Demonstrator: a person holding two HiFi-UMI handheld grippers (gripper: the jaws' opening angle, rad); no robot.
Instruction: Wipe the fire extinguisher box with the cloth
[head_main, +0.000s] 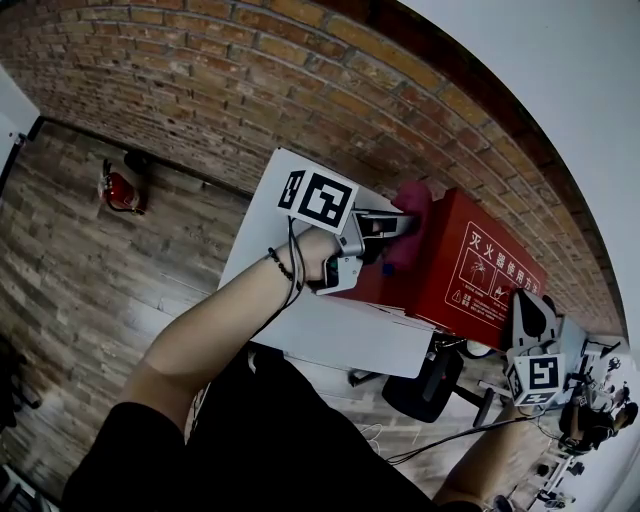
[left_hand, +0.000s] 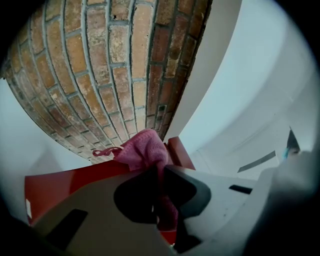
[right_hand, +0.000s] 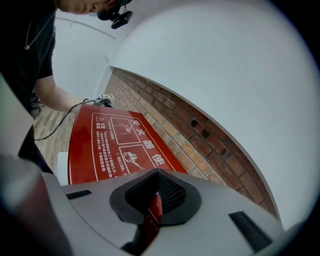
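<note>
Left gripper (left_hand: 159, 176) fingers pinch cloth (left_hand: 144, 150) at fire extinguisher box (head_main: 470, 265) left end; right gripper (right_hand: 152, 200) fingers clamp box edge; brick wall (head_main: 250, 90) behind.

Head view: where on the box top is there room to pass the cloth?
Free: the box top between cloth and right tool. Crowded: the end by the brick wall, where the left tool grips the cloth.

A red-brown brick wall (head_main: 200, 70) is running across the back of the room, with a plain white wall (head_main: 540, 60) rising above it. A dark strip (head_main: 70, 131) is lining its foot, where the grey-brown wood-plank floor (head_main: 80, 290) is spreading out. A small red extinguisher (head_main: 120, 190) is standing on the floor close by the bricks. A white counter (head_main: 330, 340) is standing out from the wall, and even, soft light is filling the space.
</note>
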